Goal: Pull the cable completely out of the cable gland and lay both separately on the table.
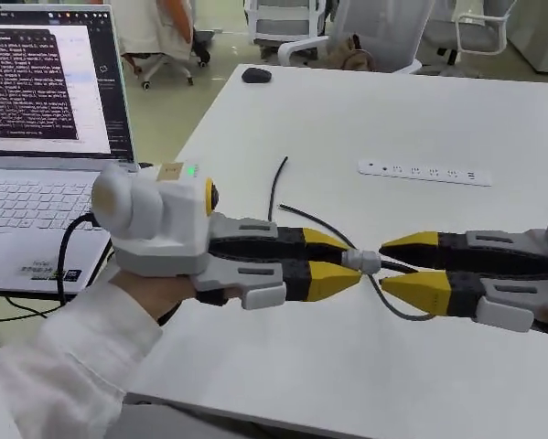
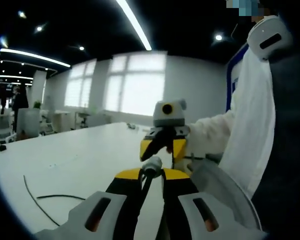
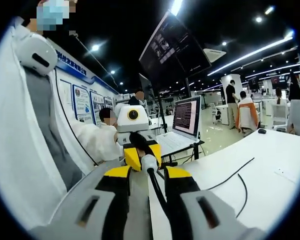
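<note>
Above the tabletop point(image 1: 347, 119), left tongs point(image 1: 351, 262) pinch the gland point(image 1: 365, 262); right tongs point(image 1: 383, 265) gape around the cable point(image 1: 303, 216) beside it. Next, probably clamp and pull.

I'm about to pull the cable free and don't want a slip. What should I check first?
1. Left tongs shut on gland: ok.
2. Right tongs shut on cable: not ok, jaws apart around it.
3. Cable lined up between right tongs: ok.
4. Cable's slack lying loose on table: ok.
5. Gland nut loosened: cannot tell.
</note>
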`<state>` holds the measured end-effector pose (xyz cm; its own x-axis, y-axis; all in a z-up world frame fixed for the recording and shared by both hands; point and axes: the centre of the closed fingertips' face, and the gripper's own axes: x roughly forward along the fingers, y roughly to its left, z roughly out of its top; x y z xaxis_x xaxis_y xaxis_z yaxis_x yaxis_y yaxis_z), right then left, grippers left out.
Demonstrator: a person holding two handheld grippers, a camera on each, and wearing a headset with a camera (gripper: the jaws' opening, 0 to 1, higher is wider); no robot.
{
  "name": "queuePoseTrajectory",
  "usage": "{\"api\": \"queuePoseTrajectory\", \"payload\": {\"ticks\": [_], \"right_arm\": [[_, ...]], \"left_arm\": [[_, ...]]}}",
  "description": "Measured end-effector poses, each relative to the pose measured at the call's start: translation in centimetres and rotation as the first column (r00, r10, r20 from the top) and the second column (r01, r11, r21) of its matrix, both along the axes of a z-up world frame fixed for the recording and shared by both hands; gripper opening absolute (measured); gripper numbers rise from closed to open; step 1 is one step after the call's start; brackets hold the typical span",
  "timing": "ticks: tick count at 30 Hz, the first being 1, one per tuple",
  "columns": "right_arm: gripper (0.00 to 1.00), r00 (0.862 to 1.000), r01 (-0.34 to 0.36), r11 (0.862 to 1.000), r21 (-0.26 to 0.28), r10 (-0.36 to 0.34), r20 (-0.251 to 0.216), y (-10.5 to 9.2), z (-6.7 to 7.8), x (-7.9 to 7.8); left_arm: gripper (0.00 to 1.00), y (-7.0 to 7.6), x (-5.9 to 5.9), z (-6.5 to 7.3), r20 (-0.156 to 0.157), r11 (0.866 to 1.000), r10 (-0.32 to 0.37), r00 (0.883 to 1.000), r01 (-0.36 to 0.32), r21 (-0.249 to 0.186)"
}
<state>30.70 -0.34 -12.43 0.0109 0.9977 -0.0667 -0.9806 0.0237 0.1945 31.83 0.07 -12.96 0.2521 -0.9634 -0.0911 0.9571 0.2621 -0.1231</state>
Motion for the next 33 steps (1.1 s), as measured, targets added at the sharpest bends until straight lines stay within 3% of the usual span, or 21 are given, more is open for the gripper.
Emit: {"api": "queuePoseTrajectory", "payload": {"ticks": [2, 6, 9, 15, 26, 33], "right_arm": [[0.26, 1.0, -0.003, 1.0, 0.007, 0.004, -0.028, 0.4, 0.1, -0.4], [0.18, 0.999, 0.023, 1.0, 0.0, -0.023, -0.039, 0.7, 0.0, -0.4], [0.13, 0.996, 0.059, 0.997, 0.045, -0.056, -0.076, 0.8, 1.2, -0.3], [0.13, 0.993, 0.096, 0.994, 0.045, -0.093, -0.075, 1.0, 1.5, -0.3], [0.13, 0.991, 0.093, 0.995, 0.028, -0.09, -0.101, 1.8, 1.1, 0.1], [0.13, 0.988, 0.125, 0.992, 0.012, -0.124, -0.092, 1.2, 1.3, 0.3]], "left_arm": [[0.16, 0.2, -0.2, 0.3, 0.011, 1.0, -0.011, 1.0, 0.011, -0.006], [0.16, 0.4, -0.5, 0.6, 0.035, 0.999, -0.044, 0.998, 0.043, 0.009], [0.16, 0.5, -0.6, 1.1, 0.033, 0.998, -0.065, 0.997, 0.066, -0.001], [0.16, 0.6, -0.5, 1.9, 0.045, 0.995, -0.094, 0.995, 0.095, -0.019], [0.16, 1.4, -0.4, 1.6, 0.031, 0.996, -0.085, 0.996, 0.086, -0.039], [0.16, 0.8, 0.0, 1.8, 0.029, 0.994, -0.1, 0.995, 0.101, -0.044]]}}
